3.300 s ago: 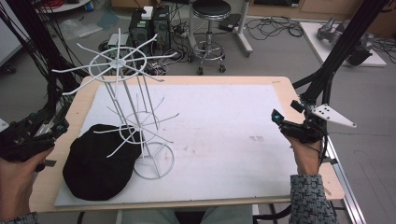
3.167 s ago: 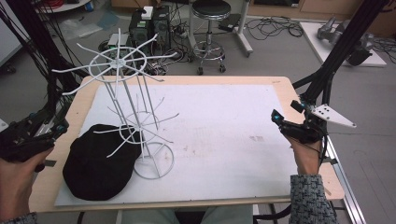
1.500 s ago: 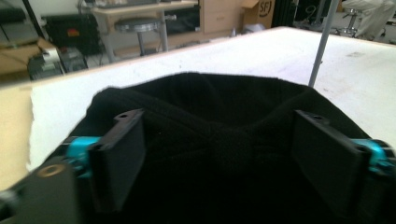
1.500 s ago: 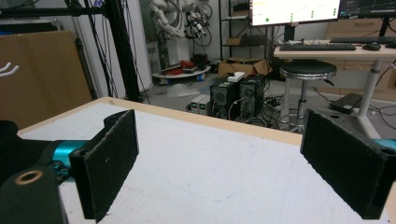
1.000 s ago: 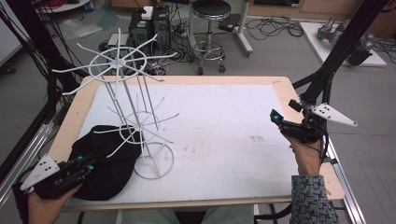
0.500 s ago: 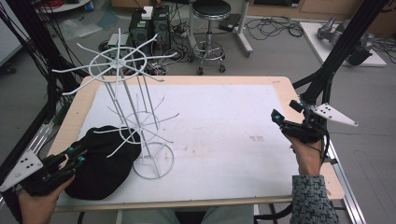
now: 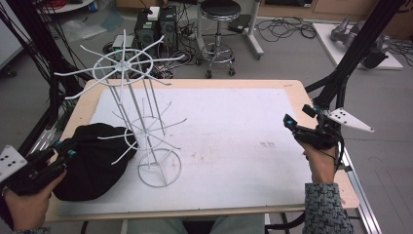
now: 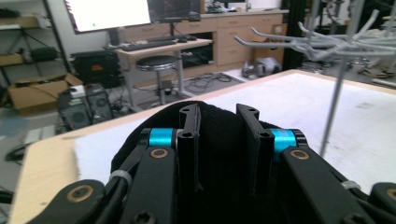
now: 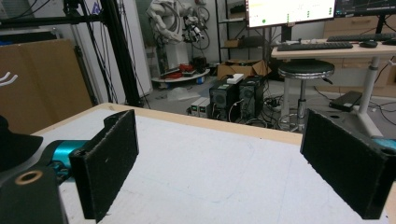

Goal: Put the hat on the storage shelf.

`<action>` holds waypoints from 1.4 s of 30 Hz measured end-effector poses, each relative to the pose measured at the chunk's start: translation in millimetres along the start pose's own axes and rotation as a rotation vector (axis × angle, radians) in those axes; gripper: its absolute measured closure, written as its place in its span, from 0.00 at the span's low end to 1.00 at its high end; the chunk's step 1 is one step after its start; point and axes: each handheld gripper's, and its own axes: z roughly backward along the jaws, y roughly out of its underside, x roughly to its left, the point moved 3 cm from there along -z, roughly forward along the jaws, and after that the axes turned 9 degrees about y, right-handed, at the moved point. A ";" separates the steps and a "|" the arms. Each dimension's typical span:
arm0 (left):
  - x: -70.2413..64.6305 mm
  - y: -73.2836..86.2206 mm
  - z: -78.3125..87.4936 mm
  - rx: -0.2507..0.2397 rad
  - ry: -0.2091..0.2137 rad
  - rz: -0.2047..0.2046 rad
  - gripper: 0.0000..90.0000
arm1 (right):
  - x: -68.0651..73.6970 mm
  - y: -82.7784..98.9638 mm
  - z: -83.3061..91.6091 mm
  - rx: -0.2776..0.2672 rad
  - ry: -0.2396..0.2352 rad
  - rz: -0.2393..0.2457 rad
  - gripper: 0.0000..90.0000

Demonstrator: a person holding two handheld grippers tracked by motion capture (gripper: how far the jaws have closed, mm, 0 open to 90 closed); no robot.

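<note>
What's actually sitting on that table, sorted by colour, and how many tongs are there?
Black things: 1, a black cap
White things: 1, a white wire rack
Tongs: 2, the left tongs closed on the cap, the right tongs open
Total: 4

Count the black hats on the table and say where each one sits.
1. The black hat lies at the near left of the table, beside the white wire rack, with the left gripper shut on its edge. None shows elsewhere.
</note>
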 end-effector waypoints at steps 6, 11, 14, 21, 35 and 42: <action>15.5 -18.9 2.4 -0.008 -0.050 -0.037 0.79 | 0.9 0.0 -0.7 -0.002 0.001 0.004 0.12; 27.3 -31.4 -0.1 -0.011 -0.067 -0.056 0.79 | 0.3 0.0 -0.3 -0.003 0.001 0.005 0.12; 40.5 -46.2 -3.6 -0.015 -0.080 -0.056 0.79 | -1.1 0.0 0.2 -0.001 0.002 0.001 0.12; 58.2 -83.8 -6.4 -0.048 -0.099 -0.073 0.79 | -1.1 -0.4 1.1 -0.001 -0.001 0.005 0.12; 72.8 -169.2 -26.3 -0.121 -0.140 -0.133 0.79 | 0.1 -2.0 2.2 -0.008 0.000 0.008 0.12; 77.3 -207.1 -39.0 -0.132 -0.159 -0.142 0.79 | -0.2 -3.7 5.0 -0.020 -0.004 -0.003 0.12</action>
